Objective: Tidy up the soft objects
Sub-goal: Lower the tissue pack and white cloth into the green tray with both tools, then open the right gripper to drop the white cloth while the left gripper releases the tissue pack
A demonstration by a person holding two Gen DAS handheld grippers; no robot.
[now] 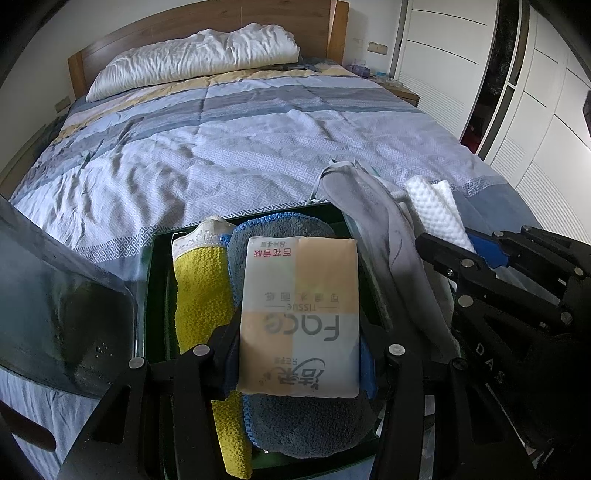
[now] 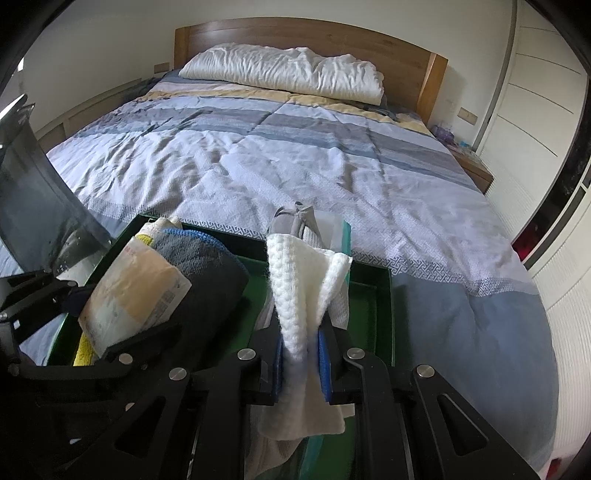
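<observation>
My left gripper (image 1: 299, 363) is shut on a beige and white pack of face tissues (image 1: 299, 314), held over a dark green box (image 1: 159, 266) at the foot of the bed. Inside the box lie a rolled yellow towel (image 1: 201, 288) and a grey towel with blue edging (image 1: 306, 424), right under the pack. My right gripper (image 2: 301, 350) is shut on a white waffle-textured cloth (image 2: 295, 295) above the right part of the box (image 2: 373, 295). A grey garment (image 1: 369, 199) drapes over the box's right side. The right wrist view shows the tissue pack (image 2: 136, 291) at left.
The box's dark translucent lid (image 1: 62, 295) stands open on the left. The bed is covered by a blue, grey and yellow striped quilt (image 1: 240, 147), with a white pillow (image 1: 195, 59) against the wooden headboard (image 2: 303, 33). White wardrobe doors (image 1: 535, 122) and a nightstand (image 2: 476, 166) stand on the right.
</observation>
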